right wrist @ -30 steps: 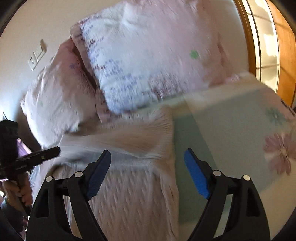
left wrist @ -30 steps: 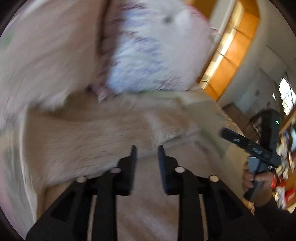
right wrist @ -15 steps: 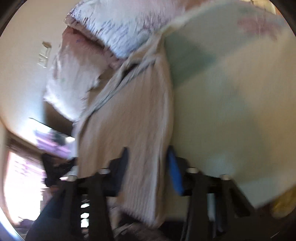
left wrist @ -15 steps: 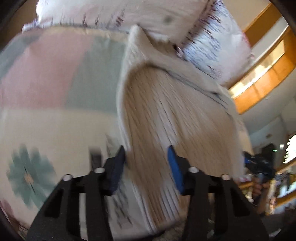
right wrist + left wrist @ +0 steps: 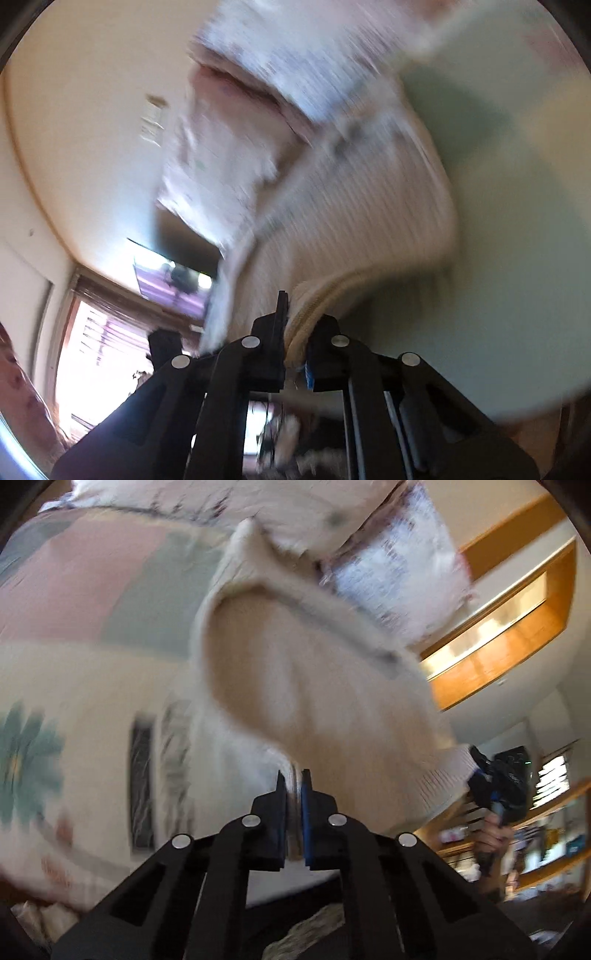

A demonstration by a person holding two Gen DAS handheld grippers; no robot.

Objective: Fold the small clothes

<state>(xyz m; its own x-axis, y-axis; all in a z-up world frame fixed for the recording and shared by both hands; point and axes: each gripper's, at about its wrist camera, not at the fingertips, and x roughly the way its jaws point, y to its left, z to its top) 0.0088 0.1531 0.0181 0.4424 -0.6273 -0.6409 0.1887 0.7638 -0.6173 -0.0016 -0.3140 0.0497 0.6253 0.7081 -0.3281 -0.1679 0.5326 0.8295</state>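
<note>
A cream ribbed knit garment (image 5: 314,672) lies on the bed and is lifted at its near edge. My left gripper (image 5: 294,786) is shut on its hem. In the right wrist view the same garment (image 5: 351,221) stretches away from me, and my right gripper (image 5: 295,314) is shut on its thick ribbed edge. The right gripper also shows at the far right of the left wrist view (image 5: 498,782), holding the other corner. Both views are motion-blurred.
The bedspread (image 5: 92,635) has pink, green and cream patches with flower prints. Patterned pillows (image 5: 388,554) lie behind the garment, against the wall in the right wrist view (image 5: 277,74). A wall switch (image 5: 151,122) and a bright window (image 5: 99,350) are at the left.
Both grippers were open beside the garment's edges half a second ago. Now both have shut on the edge and lifted it. Both cameras have tilted.
</note>
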